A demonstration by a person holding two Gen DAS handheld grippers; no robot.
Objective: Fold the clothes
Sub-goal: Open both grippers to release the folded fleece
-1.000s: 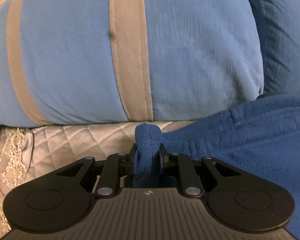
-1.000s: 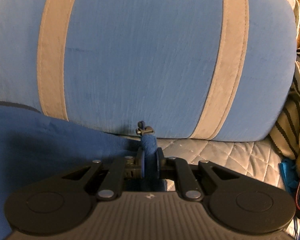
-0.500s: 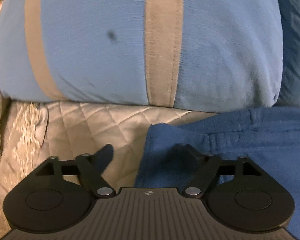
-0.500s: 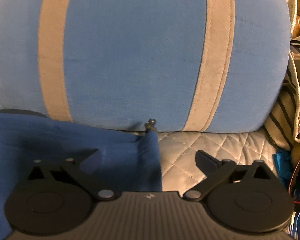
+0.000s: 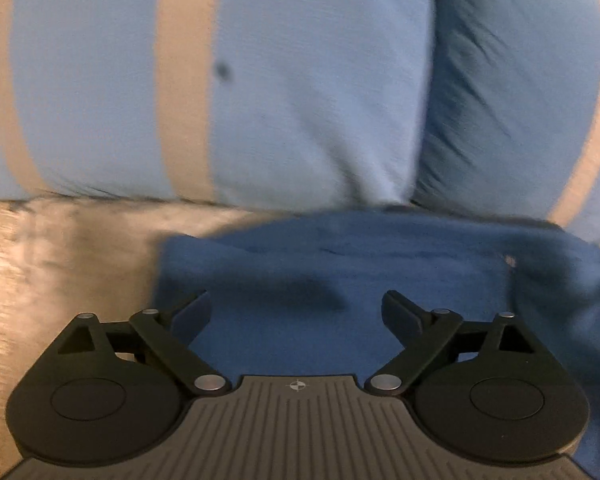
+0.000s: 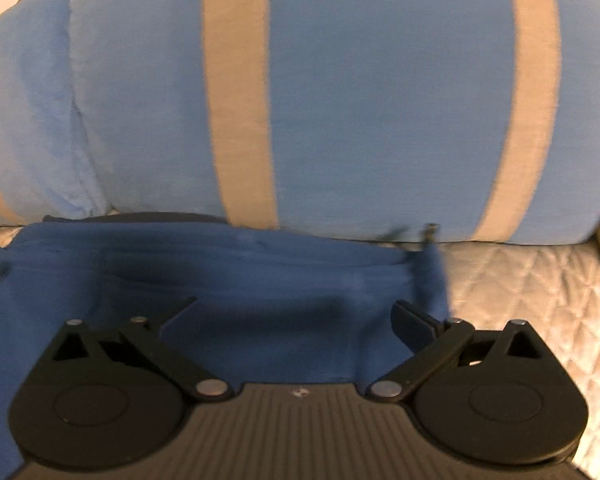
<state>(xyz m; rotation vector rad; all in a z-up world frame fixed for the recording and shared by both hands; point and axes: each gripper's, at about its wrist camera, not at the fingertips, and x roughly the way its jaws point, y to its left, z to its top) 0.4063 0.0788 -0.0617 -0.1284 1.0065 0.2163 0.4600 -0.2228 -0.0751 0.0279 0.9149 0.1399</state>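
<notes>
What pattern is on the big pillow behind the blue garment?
The pillow is light blue with wide beige vertical stripes, clearest in the right wrist view.

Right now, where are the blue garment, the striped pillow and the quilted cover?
blue garment (image 5: 340, 272), left wrist view, flat middle of the fabric.
striped pillow (image 6: 380, 100), right wrist view, blue panel between the tan stripes.
quilted cover (image 6: 520, 280), right wrist view, bare patch right of the garment.

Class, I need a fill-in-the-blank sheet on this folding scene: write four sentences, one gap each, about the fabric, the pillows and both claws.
1. The fleece garment is dark ____.
2. Both light blue pillows carry ____ stripes.
3. The left claw stands ____, holding nothing.
4. The garment lies on a ____ beige bedspread.

Missing words: blue; beige; open; quilted
</notes>
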